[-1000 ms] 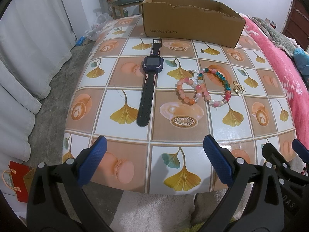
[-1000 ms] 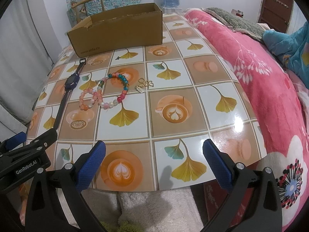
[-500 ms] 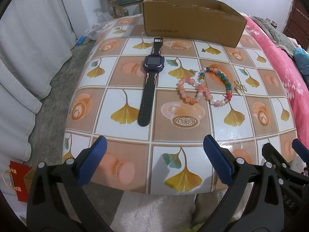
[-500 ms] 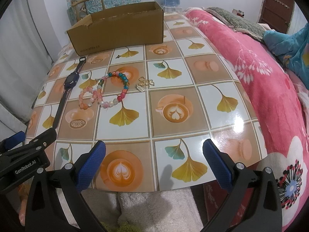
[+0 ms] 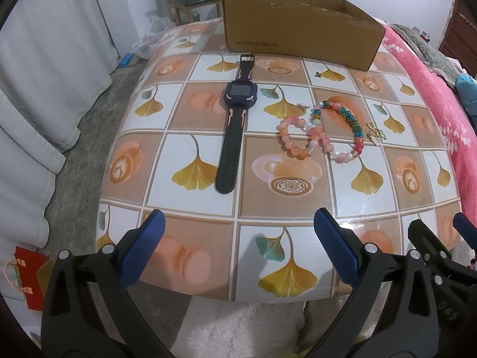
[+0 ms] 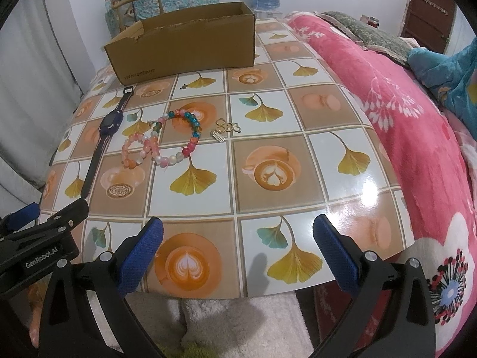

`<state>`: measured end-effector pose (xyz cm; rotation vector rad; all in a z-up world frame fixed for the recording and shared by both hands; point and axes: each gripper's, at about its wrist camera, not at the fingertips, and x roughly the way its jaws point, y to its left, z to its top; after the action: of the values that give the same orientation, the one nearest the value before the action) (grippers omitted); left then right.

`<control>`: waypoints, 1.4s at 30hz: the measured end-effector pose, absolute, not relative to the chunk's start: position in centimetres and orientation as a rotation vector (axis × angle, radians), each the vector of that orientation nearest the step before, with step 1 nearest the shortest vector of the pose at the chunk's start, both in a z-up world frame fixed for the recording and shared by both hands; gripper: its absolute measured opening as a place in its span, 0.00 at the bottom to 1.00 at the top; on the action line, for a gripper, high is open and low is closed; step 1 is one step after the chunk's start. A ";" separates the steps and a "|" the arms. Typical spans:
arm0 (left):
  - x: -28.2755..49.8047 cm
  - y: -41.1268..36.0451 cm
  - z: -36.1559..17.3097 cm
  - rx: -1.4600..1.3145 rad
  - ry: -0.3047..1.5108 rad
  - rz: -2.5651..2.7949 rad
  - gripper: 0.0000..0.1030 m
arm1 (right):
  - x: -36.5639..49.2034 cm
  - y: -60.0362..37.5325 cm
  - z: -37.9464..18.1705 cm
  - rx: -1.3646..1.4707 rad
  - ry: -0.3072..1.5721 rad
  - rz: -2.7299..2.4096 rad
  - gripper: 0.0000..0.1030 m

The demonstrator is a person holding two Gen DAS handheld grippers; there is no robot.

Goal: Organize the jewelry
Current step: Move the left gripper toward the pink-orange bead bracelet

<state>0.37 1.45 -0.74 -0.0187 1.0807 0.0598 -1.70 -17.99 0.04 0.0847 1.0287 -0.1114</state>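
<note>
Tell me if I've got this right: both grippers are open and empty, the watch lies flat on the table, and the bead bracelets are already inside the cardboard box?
Not quite. The bead bracelets lie on the table beside the watch, short of the cardboard box, as the left wrist view shows. The rest holds.

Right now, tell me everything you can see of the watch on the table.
The watch lies flat and unbuckled, face up, stretched straight on the patterned table left of the bead bracelets. It has a dark purple squarish case with a blank grey screen and pinkish accents running onto the strap. The near strap is dark, rubbery-looking and perforated; the far strap ends in a buckle pointing toward the cardboard box. Nothing but the table touches it.
</note>
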 end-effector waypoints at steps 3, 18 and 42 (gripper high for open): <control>0.4 1.9 -1.0 -0.030 1.079 0.057 0.94 | -1.6 -17.9 0.0 0.073 1.024 -0.108 0.95; 1.2 4.1 -1.7 -0.075 1.010 -0.049 0.94 | -0.5 -17.7 -0.9 0.022 0.994 0.010 0.95; 4.2 1.8 -2.4 -0.076 0.910 -0.313 0.94 | 5.1 -19.2 -0.2 0.170 0.975 0.143 0.95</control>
<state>4.20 1.84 -2.42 -0.0756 0.9102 -0.3135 5.05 -19.25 -0.23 0.1705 0.9746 0.1427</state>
